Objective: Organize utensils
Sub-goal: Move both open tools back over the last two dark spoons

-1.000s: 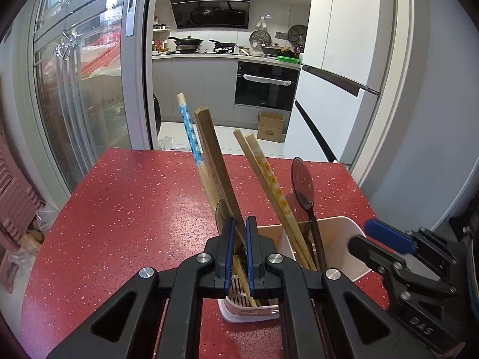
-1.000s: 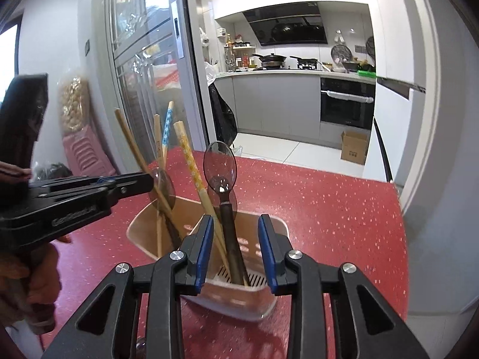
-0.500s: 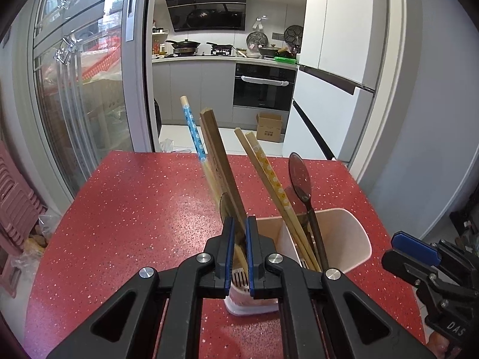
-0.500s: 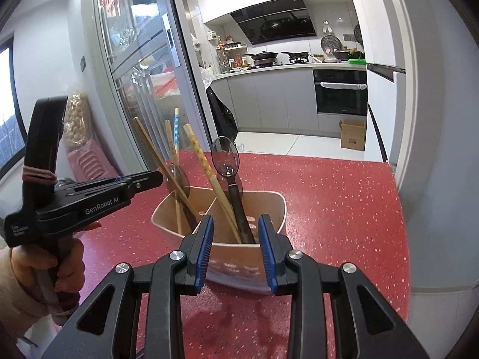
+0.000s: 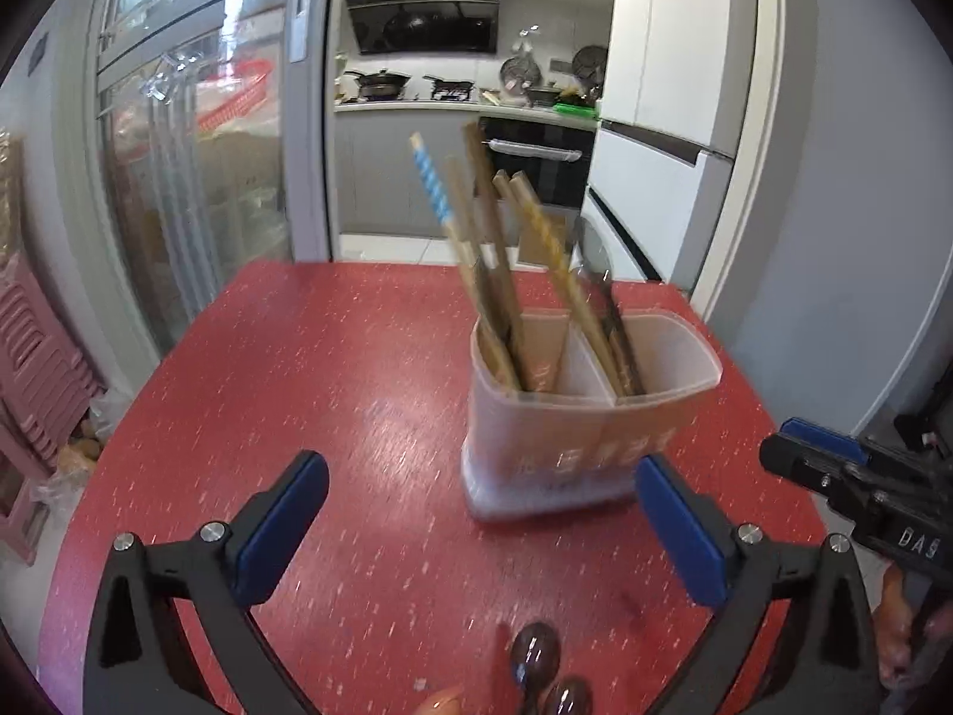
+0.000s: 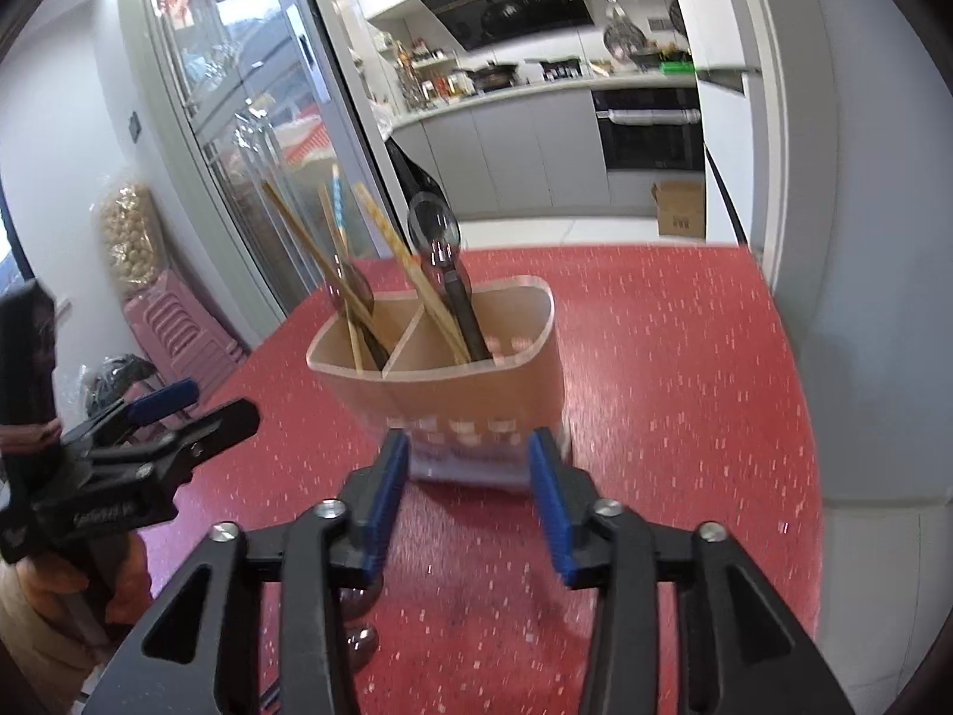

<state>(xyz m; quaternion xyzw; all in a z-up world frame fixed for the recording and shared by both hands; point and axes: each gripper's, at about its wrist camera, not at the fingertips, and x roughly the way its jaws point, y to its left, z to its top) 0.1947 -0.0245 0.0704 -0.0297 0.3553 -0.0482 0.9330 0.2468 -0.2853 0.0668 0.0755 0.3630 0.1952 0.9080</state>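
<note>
Standing on the red speckled surface (image 5: 333,369) is a two-part holder (image 5: 586,417), pale and see-through at the rim, well in from the near edge. Its left part holds a blue-striped chopstick (image 5: 430,185) and a few plain wooden ones (image 5: 485,274), all leaning to the left. Its right part holds a yellow-patterned chopstick (image 5: 551,250) and a dark spoon (image 6: 444,262), bowl up.

The left hand-held gripper (image 5: 482,527) hangs on the near side of the holder with its blue pads spread as wide as they go and opening; nothing is between them but bare surface. The holder stands just beyond the right pad, apart from it.

The right hand-held gripper (image 6: 470,494) points at the foot of the holder from the near side. Its jaws are partly spread and opening, with nothing gripped; the holder's base shows in the gap between the pads, but I cannot tell whether they touch it.

Near the front edge of the surface lie two more spoons (image 5: 536,652), their shiny bowls side by side, low between the left gripper's arms.

Behind the surface a doorway opens to a kitchen with an oven (image 6: 649,131). A stack of pink stools (image 6: 178,328) stands at the far left by the glass door.
</note>
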